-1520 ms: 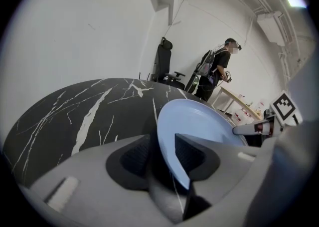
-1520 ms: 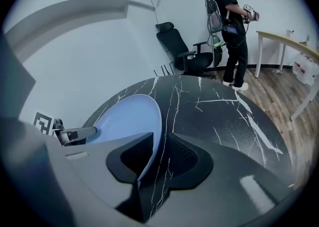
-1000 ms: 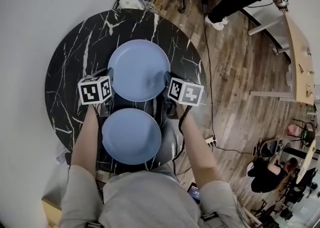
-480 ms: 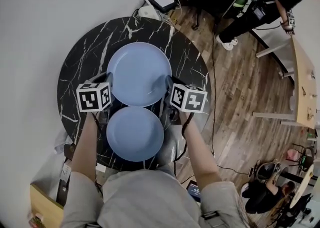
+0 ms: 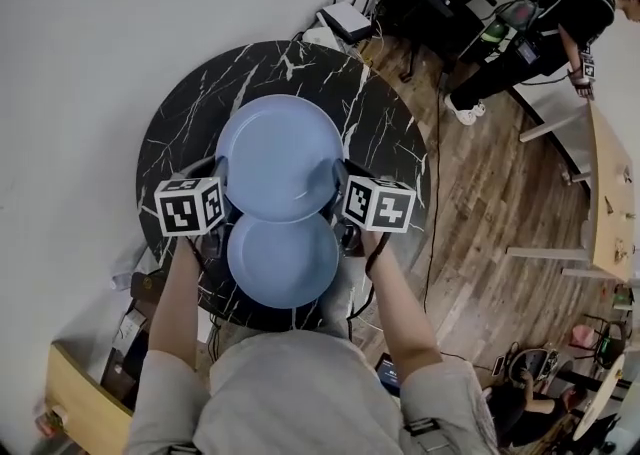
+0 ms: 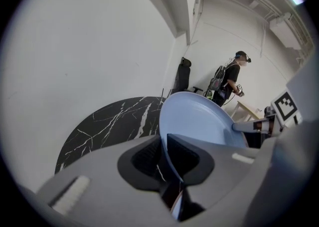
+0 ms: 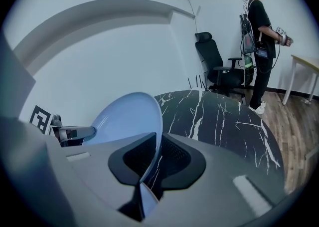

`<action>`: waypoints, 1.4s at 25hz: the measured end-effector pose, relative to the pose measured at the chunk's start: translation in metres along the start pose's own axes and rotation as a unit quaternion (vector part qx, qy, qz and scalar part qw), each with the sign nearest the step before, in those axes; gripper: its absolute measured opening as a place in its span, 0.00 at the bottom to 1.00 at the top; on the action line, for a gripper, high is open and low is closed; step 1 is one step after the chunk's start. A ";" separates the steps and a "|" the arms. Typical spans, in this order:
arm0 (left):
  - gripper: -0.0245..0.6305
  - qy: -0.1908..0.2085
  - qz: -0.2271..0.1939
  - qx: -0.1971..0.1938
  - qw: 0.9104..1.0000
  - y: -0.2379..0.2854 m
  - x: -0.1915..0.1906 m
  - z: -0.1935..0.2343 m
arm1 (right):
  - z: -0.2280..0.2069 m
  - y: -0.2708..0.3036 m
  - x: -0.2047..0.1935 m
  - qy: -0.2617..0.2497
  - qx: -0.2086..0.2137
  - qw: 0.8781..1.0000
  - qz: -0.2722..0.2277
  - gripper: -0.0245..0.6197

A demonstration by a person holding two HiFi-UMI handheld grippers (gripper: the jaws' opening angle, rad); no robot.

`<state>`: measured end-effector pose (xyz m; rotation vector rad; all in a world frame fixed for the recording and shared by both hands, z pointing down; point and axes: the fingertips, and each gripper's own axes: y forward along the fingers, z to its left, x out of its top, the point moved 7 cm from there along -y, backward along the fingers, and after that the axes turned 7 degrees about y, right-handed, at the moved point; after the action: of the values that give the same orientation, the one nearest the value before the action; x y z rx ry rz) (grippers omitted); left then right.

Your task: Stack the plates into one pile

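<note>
I was working in a plain office-style recording lab — white walls, wood floor (image 5: 480, 193), a black office chair (image 7: 217, 64), a router (image 5: 347, 16), a light desk (image 5: 605, 183) — and another person (image 7: 256, 26) standing by, wearing a rig.

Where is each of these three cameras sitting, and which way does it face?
Head view: on the person's head, looking steeply down at the table and second plate; forearms and both grippers show.
Left gripper view: on the left gripper, looking along its jaws, shut on the held plate, toward a white wall.
Right gripper view: on the right gripper, jaws on the opposite rim, facing an office chair.
Shared: both gripper views show the held plate and each other's gripper.
</note>
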<state>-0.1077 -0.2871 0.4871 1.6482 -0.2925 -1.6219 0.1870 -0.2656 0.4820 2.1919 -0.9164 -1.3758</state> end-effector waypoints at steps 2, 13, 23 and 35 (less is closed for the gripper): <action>0.19 -0.002 -0.005 0.000 1.000 -0.012 -0.007 -0.002 | 0.005 -0.009 -0.007 0.000 0.001 1.000 -0.002 0.10; 0.19 -0.001 -0.012 -0.006 1.000 -0.078 -0.064 -0.014 | 0.029 -0.064 -0.063 -0.015 -0.006 1.000 -0.001 0.09; 0.20 -0.008 0.011 -0.018 1.000 -0.106 -0.119 -0.030 | 0.028 -0.095 -0.119 -0.013 -0.027 0.999 0.017 0.09; 0.20 -0.008 0.058 -0.027 0.998 -0.090 -0.159 -0.047 | 0.002 -0.094 -0.152 -0.007 -0.058 0.997 0.055 0.09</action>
<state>-0.1210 -0.1063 0.5395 1.5502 -0.3422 -1.5432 0.1685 -0.0919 0.5193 2.0175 -0.9227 -1.3602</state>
